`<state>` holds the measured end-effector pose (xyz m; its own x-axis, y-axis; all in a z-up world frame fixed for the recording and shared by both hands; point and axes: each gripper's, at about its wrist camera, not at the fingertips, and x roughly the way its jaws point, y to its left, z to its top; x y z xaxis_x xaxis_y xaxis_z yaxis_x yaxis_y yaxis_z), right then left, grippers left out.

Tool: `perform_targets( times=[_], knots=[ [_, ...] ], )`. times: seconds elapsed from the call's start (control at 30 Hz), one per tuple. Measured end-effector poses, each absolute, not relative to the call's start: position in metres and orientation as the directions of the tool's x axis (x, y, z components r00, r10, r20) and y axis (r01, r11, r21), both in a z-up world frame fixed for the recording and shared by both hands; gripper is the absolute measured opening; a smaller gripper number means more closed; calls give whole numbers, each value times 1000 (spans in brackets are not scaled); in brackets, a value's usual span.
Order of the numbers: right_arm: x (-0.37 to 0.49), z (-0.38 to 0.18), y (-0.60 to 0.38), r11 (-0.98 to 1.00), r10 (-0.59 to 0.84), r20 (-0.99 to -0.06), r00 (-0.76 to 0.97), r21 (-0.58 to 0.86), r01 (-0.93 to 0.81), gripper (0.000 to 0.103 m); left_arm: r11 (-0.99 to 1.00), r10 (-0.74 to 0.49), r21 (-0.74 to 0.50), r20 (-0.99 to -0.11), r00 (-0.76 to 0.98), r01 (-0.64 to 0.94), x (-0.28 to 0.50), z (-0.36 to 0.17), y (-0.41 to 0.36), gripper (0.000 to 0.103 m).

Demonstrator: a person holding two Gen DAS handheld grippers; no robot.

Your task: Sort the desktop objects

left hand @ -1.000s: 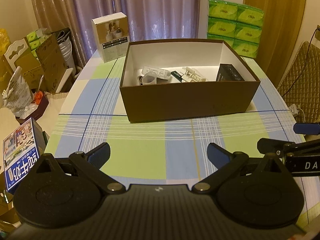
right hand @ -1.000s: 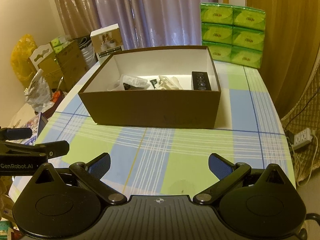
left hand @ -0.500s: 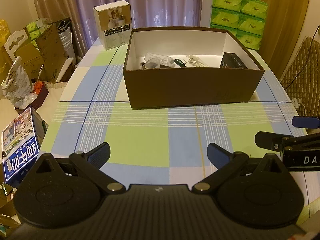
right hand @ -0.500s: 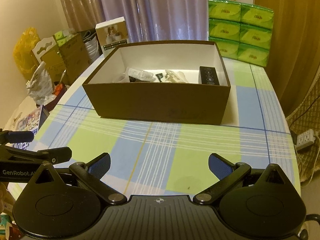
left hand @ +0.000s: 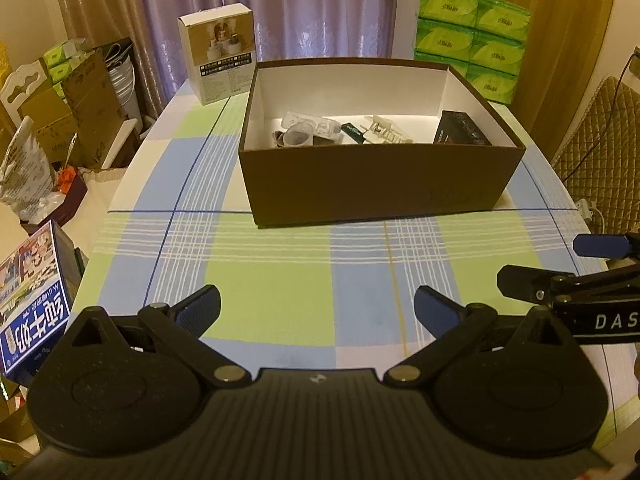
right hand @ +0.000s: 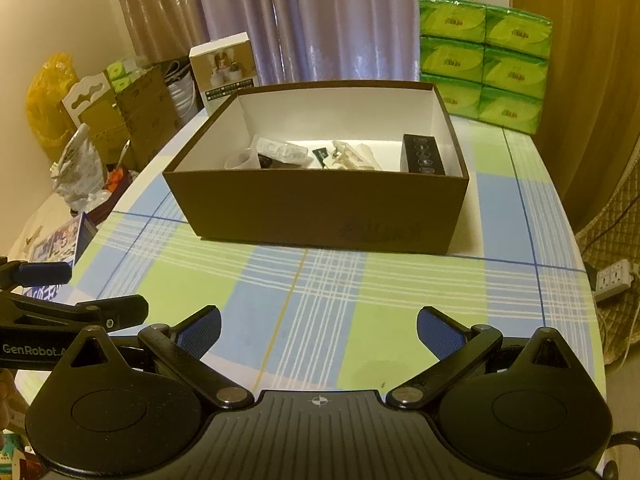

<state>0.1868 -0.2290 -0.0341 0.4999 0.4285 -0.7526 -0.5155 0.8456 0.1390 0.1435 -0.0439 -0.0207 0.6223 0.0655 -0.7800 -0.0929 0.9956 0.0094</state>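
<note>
Desktop objects lie together in the brown cardboard box (left hand: 376, 176), which stands on the checked tablecloth (left hand: 272, 292) well ahead of both grippers. Inside, from the left gripper's side across: a small clear cup (left hand: 298, 135) against a crinkled clear plastic pack (left hand: 316, 124), a dark green packet (left hand: 352, 131), a white plastic clip-like piece (left hand: 386, 130), and a black carton (left hand: 460, 133) by the wall on the right gripper's side.

By their look these are all light. The cup and the clear pack are likely thin, slick and easy to crush, so a gentle pinch across the cup's rim would suit. The white piece seems stiff but spindly; its thickest bar is the place to grip. The black carton is rigid with flat faces, and a pinch across its narrow sides should hold well. The box wall nearest the grippers hides the bases of these things, so any approach would need to come from above.

Left gripper (left hand: 318, 308) hovers low over the cloth, jaws spread wide, holding nothing. Right gripper (right hand: 318, 326), just beside it, is likewise wide apart and empty.

Beyond the box stand a white product carton (left hand: 220, 60) and stacked green tissue packs (left hand: 472, 36).
</note>
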Motion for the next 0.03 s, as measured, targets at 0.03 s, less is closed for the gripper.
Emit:
perform_targets(
  times=[0.03],
  knots=[
    [187,-34,-229,847,428,-752,502,138,-514,101,996,63,8,-780,622,-92,145,-20,-44,102]
  ],
)
